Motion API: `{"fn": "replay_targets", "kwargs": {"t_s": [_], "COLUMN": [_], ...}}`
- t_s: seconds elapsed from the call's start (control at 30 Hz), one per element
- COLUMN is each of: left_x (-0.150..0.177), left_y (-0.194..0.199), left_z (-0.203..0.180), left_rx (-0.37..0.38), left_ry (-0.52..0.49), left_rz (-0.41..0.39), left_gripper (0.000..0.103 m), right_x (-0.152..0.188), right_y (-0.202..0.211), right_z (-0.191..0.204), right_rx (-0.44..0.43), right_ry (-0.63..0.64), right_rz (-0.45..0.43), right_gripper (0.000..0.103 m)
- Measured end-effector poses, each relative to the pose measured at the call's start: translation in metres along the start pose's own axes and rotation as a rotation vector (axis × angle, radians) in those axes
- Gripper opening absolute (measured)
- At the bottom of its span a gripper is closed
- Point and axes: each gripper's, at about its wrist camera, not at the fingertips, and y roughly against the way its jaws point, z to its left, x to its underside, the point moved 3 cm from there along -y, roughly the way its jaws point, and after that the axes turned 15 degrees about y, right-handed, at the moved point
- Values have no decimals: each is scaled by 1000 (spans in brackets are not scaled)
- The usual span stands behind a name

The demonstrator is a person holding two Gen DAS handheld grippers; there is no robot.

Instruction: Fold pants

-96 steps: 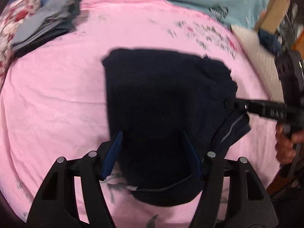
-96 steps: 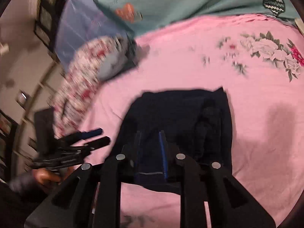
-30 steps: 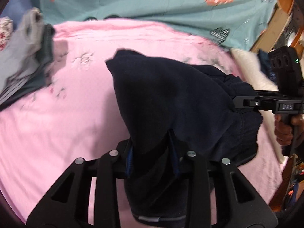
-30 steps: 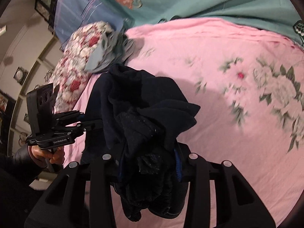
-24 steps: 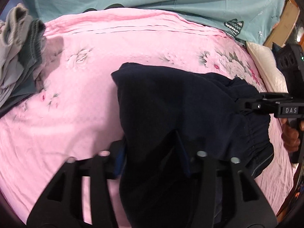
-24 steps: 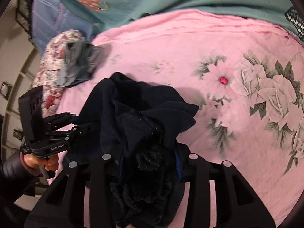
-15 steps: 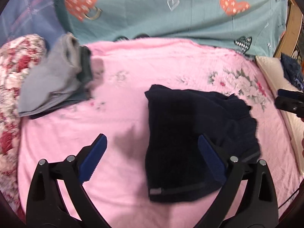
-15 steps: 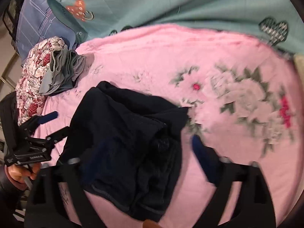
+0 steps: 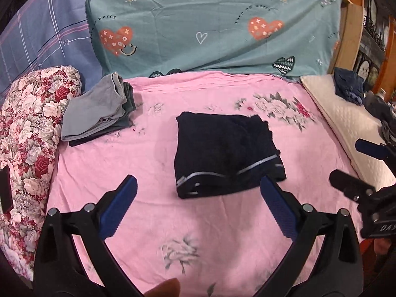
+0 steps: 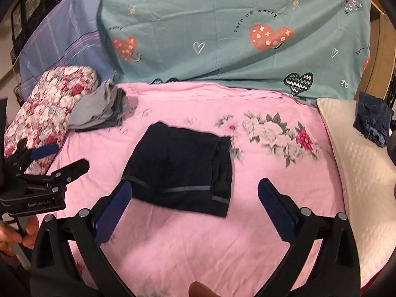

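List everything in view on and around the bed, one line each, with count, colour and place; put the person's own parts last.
Folded pants: one, dark navy with pale stripes, middle of the pink sheet, free of both grippers.
Pink sheet: one, pink with flower prints, covering the bed.
Folded clothes: one small stack, grey, far left of the sheet.
Floral quilt: one, red and white, rolled along the left edge.
Teal cloth: one, teal with hearts, behind the bed.
Blue plaid cloth: one, far left.
Cream pillow: one, right edge.
Crumpled cloth: one, dark blue, on the pillow.
Left gripper: black, blue pads, jaws open, empty.
Right gripper: same, open, empty.
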Motion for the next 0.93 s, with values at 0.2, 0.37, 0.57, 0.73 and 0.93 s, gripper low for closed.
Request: {"fn": "replay_targets", "kwargs": {"t_s": [0.2,0.37,0.57,0.73,0.93], "left_x": [26,32,35,34,35], "left_y": [24,32,42,43,41], "left_z": [-1,-3,-2,0,1], "left_rx": [24,19,39,-2,0], "left_ry": [1,-11,-11,-8,-6], "left_rz": [2,-4,-27,-43,-30], "left_gripper": [101,101,101,101,101], "right_x": [37,55,61,60,62], "right_y": [18,28,35,38,38], "right_z": [23,33,37,37,37], "right_rx": [7,1,-6,-15,-20], "right_ry": [12,12,1,-5,-9], "right_rz": [30,41,30,24,29], "right_gripper": [102,102,102,102,102]}}
